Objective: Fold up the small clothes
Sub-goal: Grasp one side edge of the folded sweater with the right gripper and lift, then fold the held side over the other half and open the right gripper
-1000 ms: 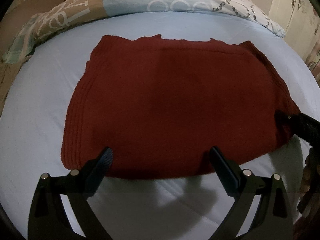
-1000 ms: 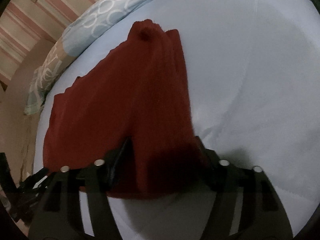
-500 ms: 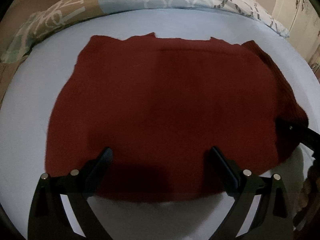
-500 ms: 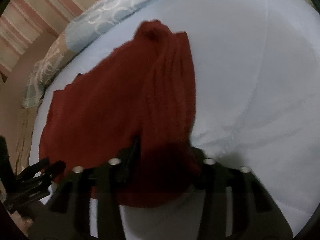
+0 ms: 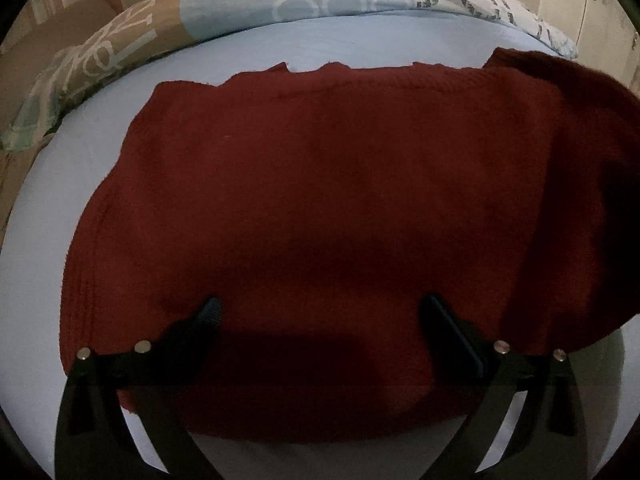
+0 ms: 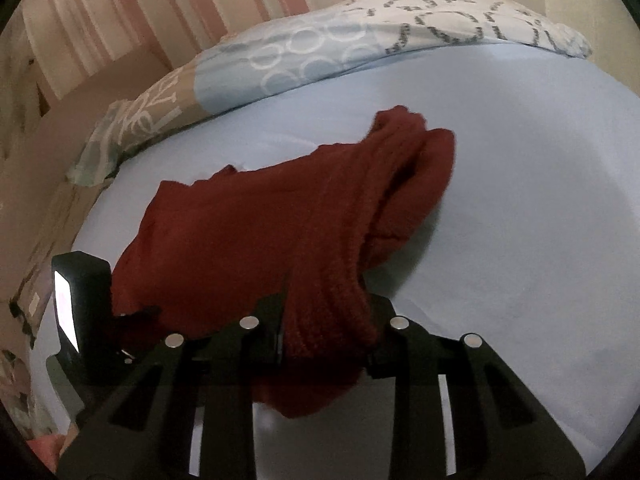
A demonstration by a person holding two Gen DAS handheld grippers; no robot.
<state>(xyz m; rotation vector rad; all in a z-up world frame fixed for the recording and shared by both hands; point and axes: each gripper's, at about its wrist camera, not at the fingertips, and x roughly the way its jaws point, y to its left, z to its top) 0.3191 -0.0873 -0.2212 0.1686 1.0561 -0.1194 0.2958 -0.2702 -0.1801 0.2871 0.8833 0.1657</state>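
A dark red knitted garment lies spread on the light blue bed sheet. My left gripper is open, its fingers wide apart low over the garment's near edge, with cloth beneath them. My right gripper is shut on the garment's right edge and holds it lifted, so the cloth drapes from the jaws down to the sheet. In the left wrist view the raised right side rises as a fold.
A patterned blue and tan pillow lies along the far edge of the bed, also in the right wrist view. A striped wall stands behind. The left gripper's body with a lit screen shows at left.
My right gripper has lifted the garment's right edge up and swung toward the pillow. My left gripper has moved forward over the near edge, staying open.
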